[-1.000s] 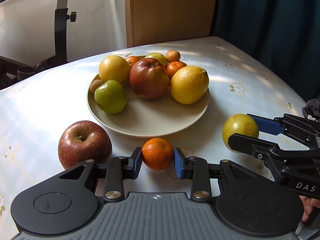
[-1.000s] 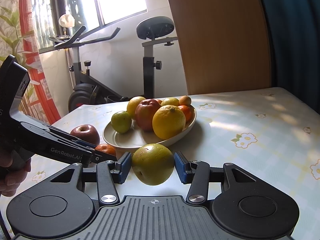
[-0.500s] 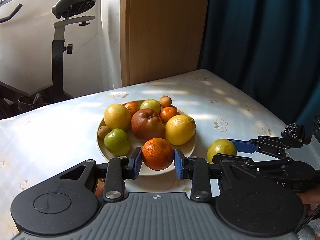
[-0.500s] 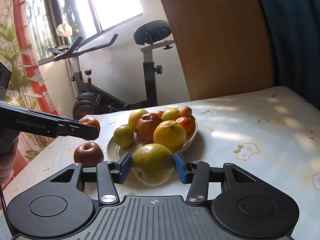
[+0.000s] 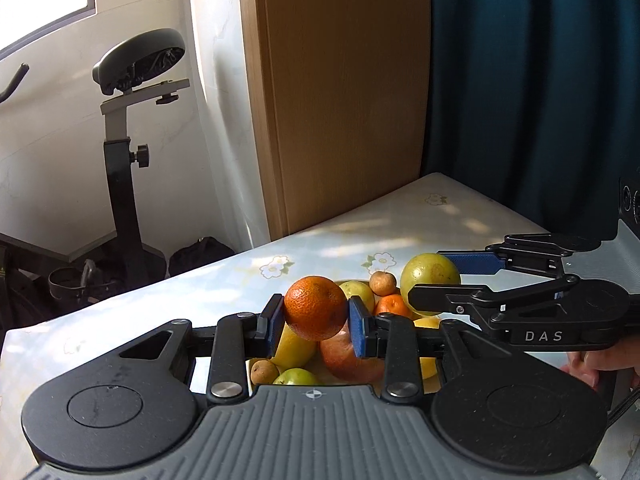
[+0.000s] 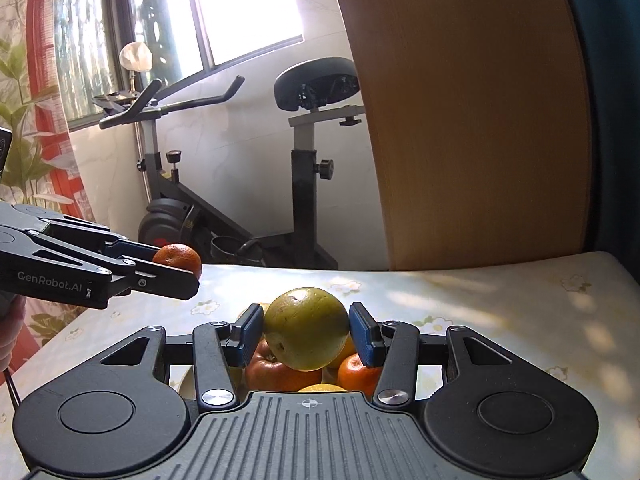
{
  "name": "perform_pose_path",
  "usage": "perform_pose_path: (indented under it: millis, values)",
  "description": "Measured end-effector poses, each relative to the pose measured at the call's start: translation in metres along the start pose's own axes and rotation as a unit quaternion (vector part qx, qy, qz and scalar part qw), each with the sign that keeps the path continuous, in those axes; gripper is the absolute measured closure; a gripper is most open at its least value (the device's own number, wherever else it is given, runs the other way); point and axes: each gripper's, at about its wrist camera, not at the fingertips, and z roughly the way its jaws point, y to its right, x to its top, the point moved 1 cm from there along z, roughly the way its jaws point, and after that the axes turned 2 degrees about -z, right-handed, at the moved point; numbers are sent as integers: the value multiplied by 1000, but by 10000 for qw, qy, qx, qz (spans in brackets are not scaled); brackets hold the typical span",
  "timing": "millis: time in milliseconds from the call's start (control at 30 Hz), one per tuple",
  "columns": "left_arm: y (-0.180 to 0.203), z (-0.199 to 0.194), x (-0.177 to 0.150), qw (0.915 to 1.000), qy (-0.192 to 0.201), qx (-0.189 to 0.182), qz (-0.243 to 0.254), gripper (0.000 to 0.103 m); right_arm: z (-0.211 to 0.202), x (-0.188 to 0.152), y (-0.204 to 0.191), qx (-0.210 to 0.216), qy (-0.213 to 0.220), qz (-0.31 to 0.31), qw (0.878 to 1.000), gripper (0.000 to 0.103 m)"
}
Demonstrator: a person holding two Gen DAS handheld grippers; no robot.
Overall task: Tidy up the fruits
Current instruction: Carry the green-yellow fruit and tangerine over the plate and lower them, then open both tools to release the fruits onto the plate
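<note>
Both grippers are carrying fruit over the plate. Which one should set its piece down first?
Probably the left. Its gripper holds the small orange over the near fruits, beside a bare strip of plate. The right gripper holds the larger green citrus over the crowded pile.

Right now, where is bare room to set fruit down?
Bare tablecloth lies right of the plate pile, toward the wooden panel, and left of it, on the bike side. The pile beneath both held fruits is crowded.
</note>
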Motion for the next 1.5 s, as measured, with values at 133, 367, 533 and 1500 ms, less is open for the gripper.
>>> perform_pose_path:
  millis: [133,367,533,1500]
  values:
    - [-4,20,-8,9998,-180,-21,-62,67,20,-2,13,-7,-142,224,9996,60]
    - [-12,42,-21,9991,-416,-32,-62,67,44,-8,19,42,-385,213,9990,59]
    - [-17,50,-24,9987,-490,-35,-97,67,50,-15,17,88,-472,185,9987,59]
    - [-30,64,-26,9970,-618,22,-468,66,55,-13,9,-113,-538,-5,9985,59]
